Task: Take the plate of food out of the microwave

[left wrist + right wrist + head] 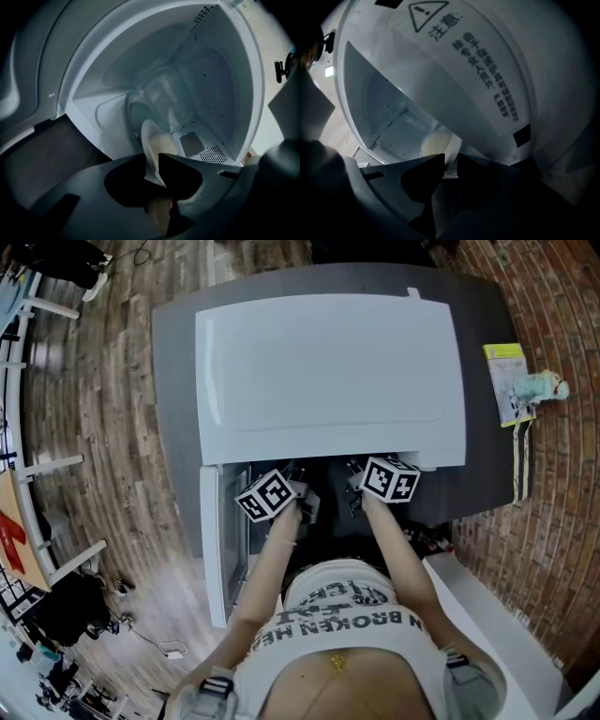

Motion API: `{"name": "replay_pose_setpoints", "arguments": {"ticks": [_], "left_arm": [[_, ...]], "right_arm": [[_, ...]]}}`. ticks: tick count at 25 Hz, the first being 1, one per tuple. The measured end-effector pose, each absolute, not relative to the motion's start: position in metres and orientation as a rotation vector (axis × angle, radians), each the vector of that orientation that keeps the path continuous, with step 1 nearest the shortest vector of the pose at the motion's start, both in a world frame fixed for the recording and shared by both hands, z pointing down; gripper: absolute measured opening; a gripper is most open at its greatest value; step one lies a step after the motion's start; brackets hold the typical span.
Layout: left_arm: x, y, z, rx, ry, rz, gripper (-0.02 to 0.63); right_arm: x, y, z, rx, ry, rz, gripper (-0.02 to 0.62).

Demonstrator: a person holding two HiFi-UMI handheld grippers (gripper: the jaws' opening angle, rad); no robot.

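A white microwave (328, 371) stands with its door (217, 540) swung open at the left. Both grippers reach into its dark opening, the left gripper (305, 501) beside the right gripper (354, 491). In the left gripper view a white plate (151, 138) with pale cream food (166, 143) sits in the cavity, close to the glass turntable (154, 93). The plate's near rim fills the gap of my left gripper (151, 165), which is shut on it. In the right gripper view the same plate (436, 143) shows, and my right gripper (450, 166) is shut on its rim.
The microwave sits on a dark grey table (173, 381). A yellow-green leaflet (508, 381) and a small pale toy (544, 385) lie at the table's right end. A warning label (487, 70) is on the white wall above the right gripper. A white ledge (487, 606) runs at the lower right.
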State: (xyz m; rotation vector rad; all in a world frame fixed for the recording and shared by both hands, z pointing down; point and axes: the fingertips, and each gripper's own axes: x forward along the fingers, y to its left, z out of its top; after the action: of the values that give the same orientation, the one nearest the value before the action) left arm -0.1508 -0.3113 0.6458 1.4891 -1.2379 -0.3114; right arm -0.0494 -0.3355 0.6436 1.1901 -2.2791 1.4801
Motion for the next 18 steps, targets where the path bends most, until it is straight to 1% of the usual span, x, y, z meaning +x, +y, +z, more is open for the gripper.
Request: {"name": "replay_pose_setpoints", "arguments": {"ticks": [1, 2, 8, 13, 18], "left_arm": [[-0.151, -0.3111, 0.6473, 1.482, -1.232, -0.314, 0.076], [-0.1514, -0.3111, 0.648, 1.476, -1.226, -0.321, 0.069], [-0.1503, -0.3104, 0.6482, 1.491, -1.202, -0.35, 0.058], [-0.1494, -0.306, 0.6442, 1.496, -1.206, -0.354, 0.057], [-0.1473, -0.3032, 0.641, 1.512, -1.207, -0.354, 0.057]], "right_arm": [[-0.0487, -0.3357, 0.6437, 1.192, -2.278, 1.492, 0.08], [-0.0482, -0.3358, 0.6436, 1.193, -2.278, 1.5, 0.077], [-0.0446, -0.3328, 0.6463, 1.201, -2.293, 1.587, 0.066], [-0.0452, -0.3308, 0.6401, 1.195, -2.308, 1.506, 0.072], [-0.043, -0.3279, 0.6379, 1.192, -2.315, 1.541, 0.069]]}}
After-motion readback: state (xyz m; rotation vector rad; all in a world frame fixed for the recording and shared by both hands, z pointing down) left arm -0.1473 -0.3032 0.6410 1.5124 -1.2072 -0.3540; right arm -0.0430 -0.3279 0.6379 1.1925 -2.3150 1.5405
